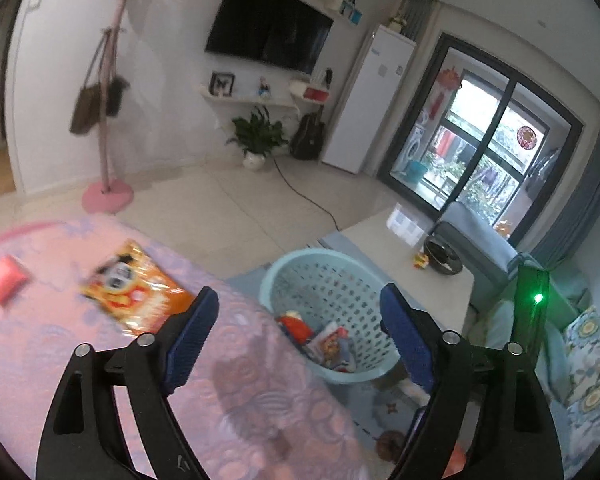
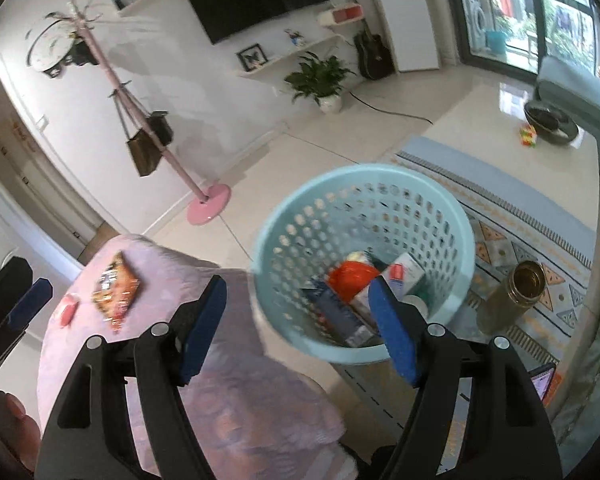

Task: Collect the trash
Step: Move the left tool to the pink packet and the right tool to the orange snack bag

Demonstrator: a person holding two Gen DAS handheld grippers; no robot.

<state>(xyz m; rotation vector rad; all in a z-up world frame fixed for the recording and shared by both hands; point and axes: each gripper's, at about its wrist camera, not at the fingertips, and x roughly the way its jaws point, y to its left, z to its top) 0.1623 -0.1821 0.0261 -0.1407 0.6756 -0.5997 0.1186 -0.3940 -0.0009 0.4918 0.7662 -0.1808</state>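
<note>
A light blue perforated basket [image 1: 284, 280] [image 2: 452, 216] stands on the floor beside the pink-covered surface [image 1: 40, 360] [image 2: 236, 400] and holds several pieces of trash. An orange snack bag [image 1: 134, 286] [image 2: 114, 290] and a small red wrapper [image 1: 6, 278] [image 2: 67, 309] lie on the pink cover. My left gripper [image 1: 300, 340] is open and empty above the cover's edge, right of the snack bag. My right gripper [image 2: 298, 328] is open and empty, over the near rim of the basket. The left gripper's fingers [image 2: 28, 304] show at the right wrist view's left edge.
A patterned rug [image 2: 520, 240] lies under the basket, with a gold cylindrical container [image 2: 516, 296] on it. A low white table [image 1: 400, 248] holds a dark bowl [image 1: 444, 256]. A pink coat stand [image 1: 108, 196], a potted plant [image 1: 256, 140], a sofa with cushions [image 1: 580, 344] are around.
</note>
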